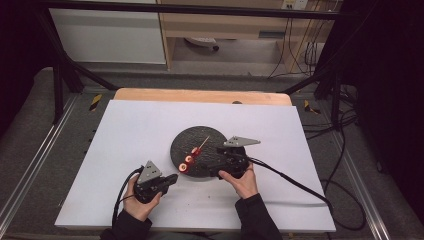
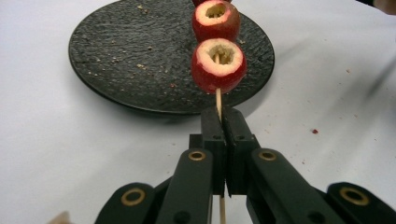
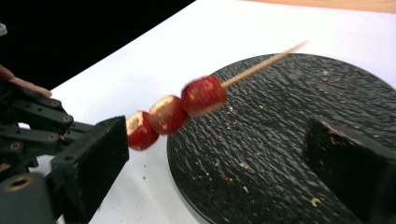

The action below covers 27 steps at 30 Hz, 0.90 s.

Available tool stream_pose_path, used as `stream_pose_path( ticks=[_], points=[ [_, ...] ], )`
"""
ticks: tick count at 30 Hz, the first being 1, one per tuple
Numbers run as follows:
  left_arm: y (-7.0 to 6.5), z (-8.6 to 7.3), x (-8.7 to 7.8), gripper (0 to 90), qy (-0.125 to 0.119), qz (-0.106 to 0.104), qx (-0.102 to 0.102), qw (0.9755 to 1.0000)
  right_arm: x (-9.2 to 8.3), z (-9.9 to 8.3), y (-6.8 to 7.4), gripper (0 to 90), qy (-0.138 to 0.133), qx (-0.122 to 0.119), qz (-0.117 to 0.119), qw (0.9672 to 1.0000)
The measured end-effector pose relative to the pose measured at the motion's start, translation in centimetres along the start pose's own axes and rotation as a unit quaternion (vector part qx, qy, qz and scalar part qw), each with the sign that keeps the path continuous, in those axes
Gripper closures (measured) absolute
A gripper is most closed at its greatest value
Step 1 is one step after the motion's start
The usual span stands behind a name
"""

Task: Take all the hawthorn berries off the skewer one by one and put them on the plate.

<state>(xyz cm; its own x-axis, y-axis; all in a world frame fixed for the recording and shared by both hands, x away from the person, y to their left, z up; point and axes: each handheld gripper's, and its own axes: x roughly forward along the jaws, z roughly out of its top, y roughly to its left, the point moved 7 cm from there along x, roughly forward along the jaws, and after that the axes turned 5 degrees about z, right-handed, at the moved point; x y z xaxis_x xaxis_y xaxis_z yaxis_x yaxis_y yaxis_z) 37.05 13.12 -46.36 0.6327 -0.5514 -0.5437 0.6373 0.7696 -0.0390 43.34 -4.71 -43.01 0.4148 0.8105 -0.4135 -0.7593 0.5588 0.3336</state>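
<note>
A: Where is the skewer (image 2: pixel 218 100) now?

B: Clamped at its blunt end in the left gripper (image 2: pixel 223 122), whose jaws are pressed together on the stick. Three red fruit pieces (image 3: pixel 167 113) are threaded on it just ahead of those jaws, and the bare pointed end runs on past them, out over the dark round plate (image 1: pixel 184 141).

A: And the right gripper (image 3: pixel 219 154)?

B: Its jaws stand apart with nothing between them. The fruit sits ahead of it, off towards its left jaw, and the plate lies under it.

A: So which step is this?

B: I'd judge threading, between pieces: three are on, and the free gripper is clear of them. I see no loose fruit on the plate or the white table (image 1: pixel 135 125), only crumbs.

A: What does the next move need?

B: Probably the left gripper keeping the stick steady and level, while the right one either brings another piece to the point or pushes the threaded pieces down squarely, without bending the thin stick.
</note>
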Motion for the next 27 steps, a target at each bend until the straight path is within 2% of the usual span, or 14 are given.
stream_pose_path(
  ticks=[5, 10, 21, 27],
  points=[
    [-0.4, 0.0, 0.0, 88.3, 0.000, -0.005, 0.003, 1.0000, 0.7, 0.3, -0.4, 19.3, -0.015, 0.018, 0.004, 0.9997],
    [-0.8, 0.1, 0.0, 88.3, -0.004, -0.009, 0.009, 0.9999, 1.1, 0.6, -0.5, 28.7, -0.025, 0.030, 0.019, 0.9991],
    [-1.6, 0.2, 0.0, 88.4, -0.009, -0.015, 0.017, 0.9997, 1.5, 0.4, -0.4, 49.2, -0.020, 0.047, 0.045, 0.9977],
    [-1.6, 0.2, 0.0, 88.4, -0.011, -0.018, 0.017, 0.9996, 1.3, 0.5, -0.2, 55.9, -0.023, 0.058, 0.055, 0.9965]
  ],
)
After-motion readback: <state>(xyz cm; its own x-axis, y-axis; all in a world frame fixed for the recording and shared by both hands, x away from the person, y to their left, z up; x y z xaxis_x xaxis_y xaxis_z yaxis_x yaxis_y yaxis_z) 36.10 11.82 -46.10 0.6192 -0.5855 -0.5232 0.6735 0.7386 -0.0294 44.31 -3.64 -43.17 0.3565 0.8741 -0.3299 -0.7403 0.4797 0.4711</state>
